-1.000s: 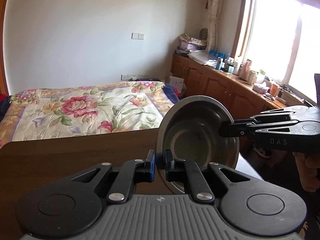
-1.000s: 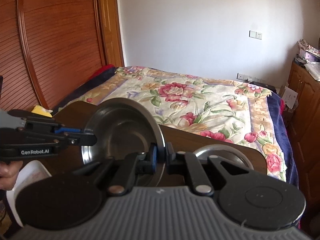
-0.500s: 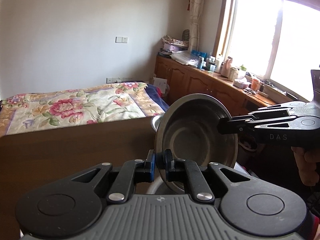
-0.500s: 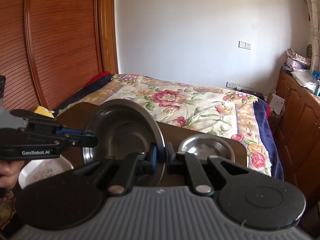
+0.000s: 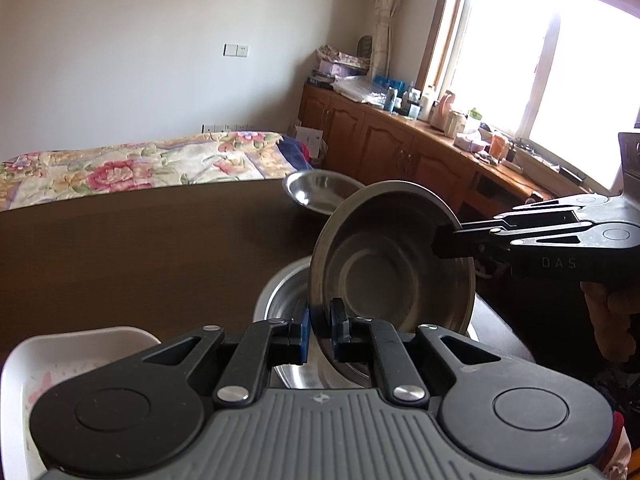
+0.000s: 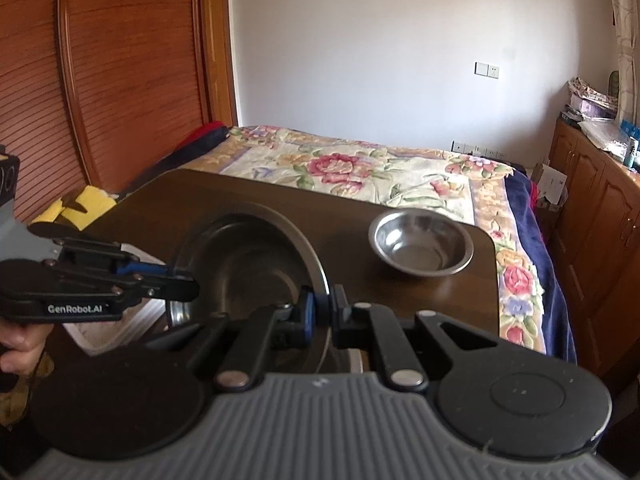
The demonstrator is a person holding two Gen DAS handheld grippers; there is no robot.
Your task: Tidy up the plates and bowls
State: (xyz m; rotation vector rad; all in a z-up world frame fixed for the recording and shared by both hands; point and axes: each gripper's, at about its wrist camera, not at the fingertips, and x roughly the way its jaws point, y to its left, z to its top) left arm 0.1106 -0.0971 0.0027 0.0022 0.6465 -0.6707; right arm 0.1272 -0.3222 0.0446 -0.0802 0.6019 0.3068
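A steel bowl (image 5: 392,264) hangs tilted on edge over the dark wooden table (image 5: 140,248). My left gripper (image 5: 318,332) is shut on its near rim. From the right side my right gripper (image 5: 440,240) is shut on the opposite rim. In the right wrist view the same bowl (image 6: 248,264) sits between my right gripper (image 6: 322,312) and my left gripper (image 6: 188,280). Directly under the held bowl a second steel bowl (image 5: 280,300) rests on the table. A third steel bowl (image 5: 320,192) stands at the table's far corner (image 6: 420,244).
A white dish with a faint pink pattern (image 5: 80,356) lies at the table's near left (image 6: 120,320). Past the table is a bed with a floral cover (image 6: 360,168). Wooden cabinets with clutter (image 5: 420,148) run under the window. A person's hand (image 5: 612,320) holds the right gripper.
Both grippers carried the bowl lower and over toward the table's right end. The bowl beneath, the far bowl and the white dish have come into view. Both grips are unchanged.
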